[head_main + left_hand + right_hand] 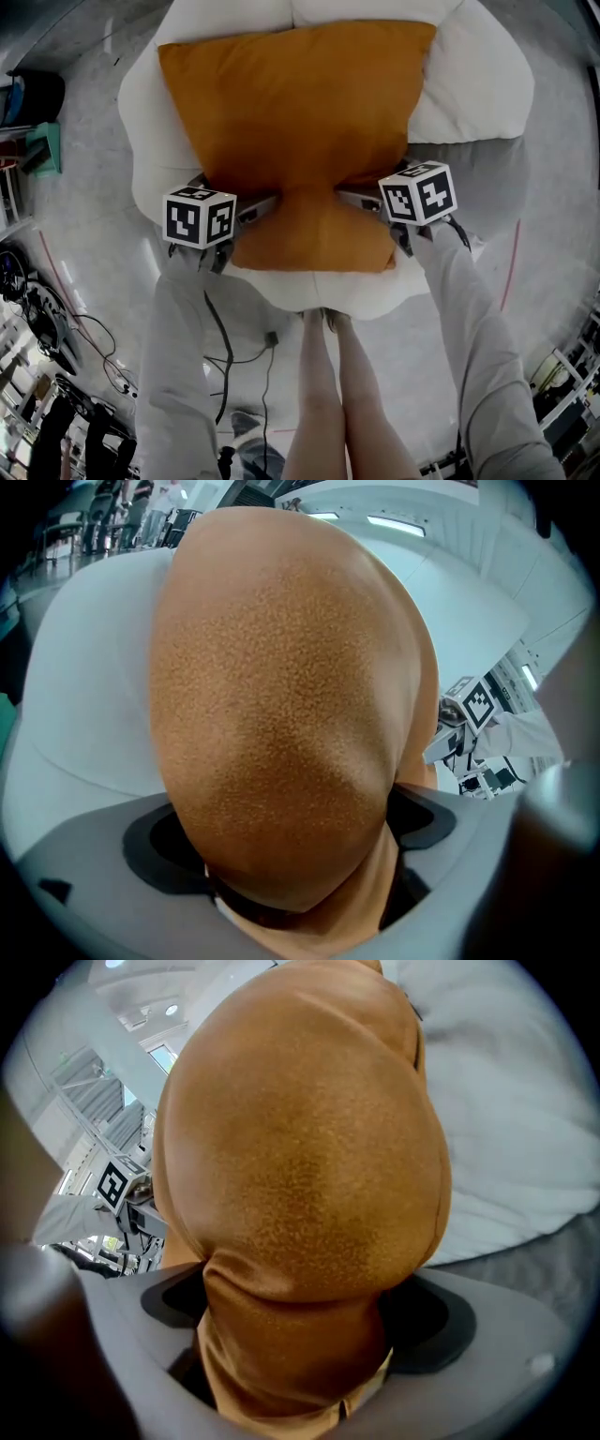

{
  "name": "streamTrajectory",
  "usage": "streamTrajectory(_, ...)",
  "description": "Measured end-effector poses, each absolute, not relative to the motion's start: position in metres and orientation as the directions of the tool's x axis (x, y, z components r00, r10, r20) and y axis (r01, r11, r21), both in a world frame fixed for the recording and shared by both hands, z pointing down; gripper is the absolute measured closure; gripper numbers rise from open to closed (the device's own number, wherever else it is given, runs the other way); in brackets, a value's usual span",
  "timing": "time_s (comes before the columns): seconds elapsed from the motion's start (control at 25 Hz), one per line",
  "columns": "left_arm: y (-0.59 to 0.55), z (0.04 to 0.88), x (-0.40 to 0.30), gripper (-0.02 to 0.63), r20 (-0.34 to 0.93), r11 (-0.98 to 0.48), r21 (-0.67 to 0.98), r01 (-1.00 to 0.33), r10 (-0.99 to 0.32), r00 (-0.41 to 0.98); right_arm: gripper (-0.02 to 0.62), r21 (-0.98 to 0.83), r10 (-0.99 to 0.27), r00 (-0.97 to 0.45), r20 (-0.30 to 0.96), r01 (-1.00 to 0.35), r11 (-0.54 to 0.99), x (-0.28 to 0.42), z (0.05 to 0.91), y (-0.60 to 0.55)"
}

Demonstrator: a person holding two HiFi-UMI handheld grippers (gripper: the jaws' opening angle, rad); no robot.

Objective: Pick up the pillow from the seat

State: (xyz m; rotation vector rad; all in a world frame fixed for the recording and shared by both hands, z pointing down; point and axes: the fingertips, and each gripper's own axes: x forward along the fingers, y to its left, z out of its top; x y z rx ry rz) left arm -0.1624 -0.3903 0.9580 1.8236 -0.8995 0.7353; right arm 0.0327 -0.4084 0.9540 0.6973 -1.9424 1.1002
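An orange pillow (300, 122) lies flat on a puffy white seat (469, 84). Its near end is drawn in to a waist between my two grippers. My left gripper (267, 208) reaches into the pillow's left side and my right gripper (354, 199) into its right side. In the left gripper view the pillow (291, 714) bulges over the left gripper (300, 864), whose jaws stand wide with the pillow's edge stuffed between them. In the right gripper view bunched orange fabric (300, 1147) fills the right gripper (300, 1344), jaws wide too. The fingertips are buried in the fabric.
The person's bare legs (328, 394) stand right against the seat's front. Black cables (225, 356) trail on the pale floor at the lower left. Shelves and clutter (28, 141) line the left edge. A red line (511, 262) marks the floor at the right.
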Motion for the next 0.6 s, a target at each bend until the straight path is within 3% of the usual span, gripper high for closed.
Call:
streamTrajectory(0.08, -0.39, 0.956, -0.161, 0.036, 0.797, -0.287, 0.467, -0.836, -0.272, 0.539, 0.056, -0.441, -0.063, -0.532, 0.844, -0.756, 0.483, 0.03, 0.954, -0.408)
streamTrajectory(0.32, -0.384, 0.944, -0.157, 0.195, 0.812, -0.289, 0.437, -0.852, -0.282, 0.511, 0.22, -0.4, -0.069, -0.51, 0.857, -0.745, 0.534, 0.023, 0.941, -0.401)
streamTrajectory(0.6, -0.37, 0.921, -0.157, 0.269, 0.817, -0.288, 0.423, -0.859, -0.289, 0.499, 0.307, -0.365, -0.098, -0.5, 0.861, -0.739, 0.566, 0.017, 0.916, -0.387)
